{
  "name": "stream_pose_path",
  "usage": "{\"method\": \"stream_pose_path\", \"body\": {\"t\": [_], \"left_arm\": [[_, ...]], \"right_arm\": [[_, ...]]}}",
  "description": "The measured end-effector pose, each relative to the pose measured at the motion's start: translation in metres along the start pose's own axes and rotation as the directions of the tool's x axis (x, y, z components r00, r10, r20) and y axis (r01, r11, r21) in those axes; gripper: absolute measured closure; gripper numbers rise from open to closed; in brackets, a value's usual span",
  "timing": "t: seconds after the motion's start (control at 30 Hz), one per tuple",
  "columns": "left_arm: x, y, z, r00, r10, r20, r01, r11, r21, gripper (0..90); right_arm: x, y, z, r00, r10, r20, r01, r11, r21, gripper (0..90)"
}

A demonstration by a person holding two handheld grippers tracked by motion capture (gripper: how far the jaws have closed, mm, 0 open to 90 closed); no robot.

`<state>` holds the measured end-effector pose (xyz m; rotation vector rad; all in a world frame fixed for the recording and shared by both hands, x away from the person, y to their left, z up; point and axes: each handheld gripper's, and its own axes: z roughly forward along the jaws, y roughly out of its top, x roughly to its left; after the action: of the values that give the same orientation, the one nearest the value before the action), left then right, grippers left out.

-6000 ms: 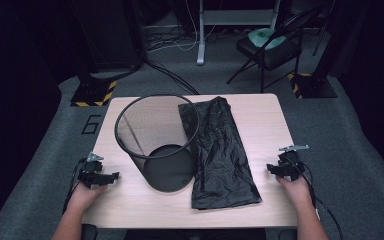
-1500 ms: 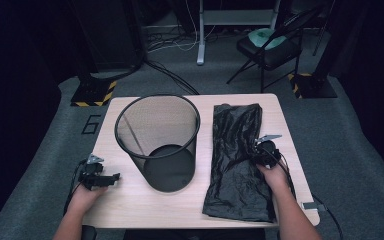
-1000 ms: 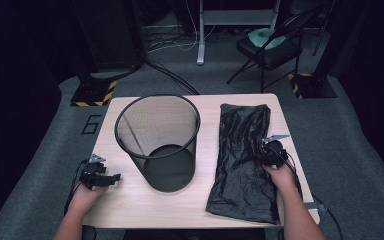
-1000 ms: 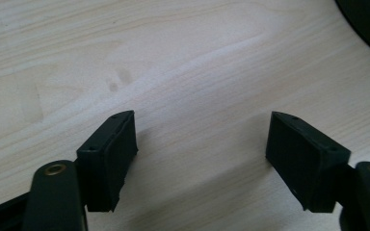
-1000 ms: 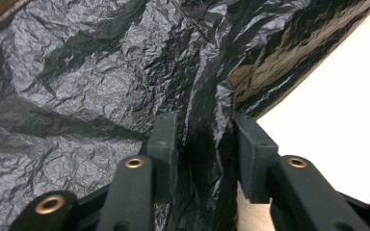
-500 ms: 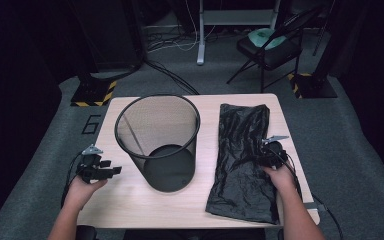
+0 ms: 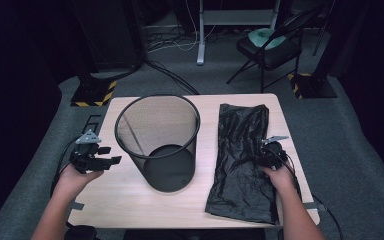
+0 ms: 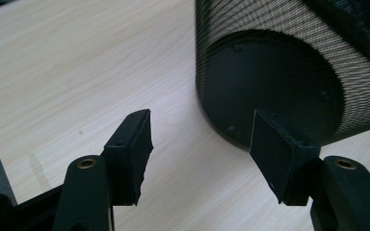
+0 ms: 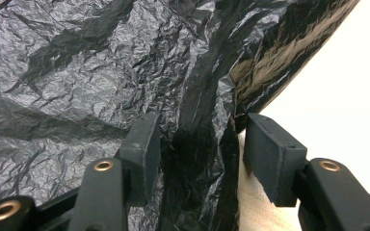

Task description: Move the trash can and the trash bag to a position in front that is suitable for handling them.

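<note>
At the left edge of the desk [image 7: 130, 200] I have my left claw [image 7: 111, 161] raised off the wood and aimed at the foot of the mesh bin [image 7: 158, 142]; its jaws have just been closing but stand apart with nothing between them, as the left gripper view confirms with the bin's base [image 8: 274, 91] just ahead. The bin stands upright in the middle of the desk, mouth open, apart from the black bin bag [image 7: 242, 160] that lies flat and crumpled along the right side. My right claw [image 7: 266, 156] rests low on the bag near its right edge; the jaws have just been opening, and the right gripper view shows a raised fold of plastic [image 9: 202, 144] between them without either pad pressing on it. My worry is that the thin film slips out or that I pinch one layer only, so the bag will not open. A careless left approach could also tip the light bin. Beyond the desk, a folding chair [image 7: 267, 45] and floor cables [image 7: 170, 75] stand well clear.
</note>
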<state>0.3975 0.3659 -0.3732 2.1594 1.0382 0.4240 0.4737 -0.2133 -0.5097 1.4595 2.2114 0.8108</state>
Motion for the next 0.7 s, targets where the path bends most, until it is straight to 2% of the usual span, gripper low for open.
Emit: {"method": "stream_pose_path", "body": {"t": [0.2, 0.4, 0.7], "left_arm": [[-0.010, 0.022, -0.022, 0.9990, 0.016, 0.042, -0.015, 0.9996, -0.024, 39.5], [-0.013, 0.043, -0.045, 0.9957, 0.028, 0.088, -0.022, 0.9977, -0.064, 44.2], [-0.007, 0.064, -0.072, 0.9979, 0.041, 0.050, -0.037, 0.9961, -0.080, 39.4]], "right_arm": [[0.000, 0.000, 0.000, 1.0000, 0.000, -0.001, 0.000, 1.000, 0.002, 45.7], [0.000, 0.000, 0.000, 1.0000, -0.002, -0.002, 0.002, 1.000, 0.003, 45.3], [0.000, 0.000, 0.000, 1.0000, -0.003, -0.002, 0.003, 1.000, 0.005, 44.7]]}}
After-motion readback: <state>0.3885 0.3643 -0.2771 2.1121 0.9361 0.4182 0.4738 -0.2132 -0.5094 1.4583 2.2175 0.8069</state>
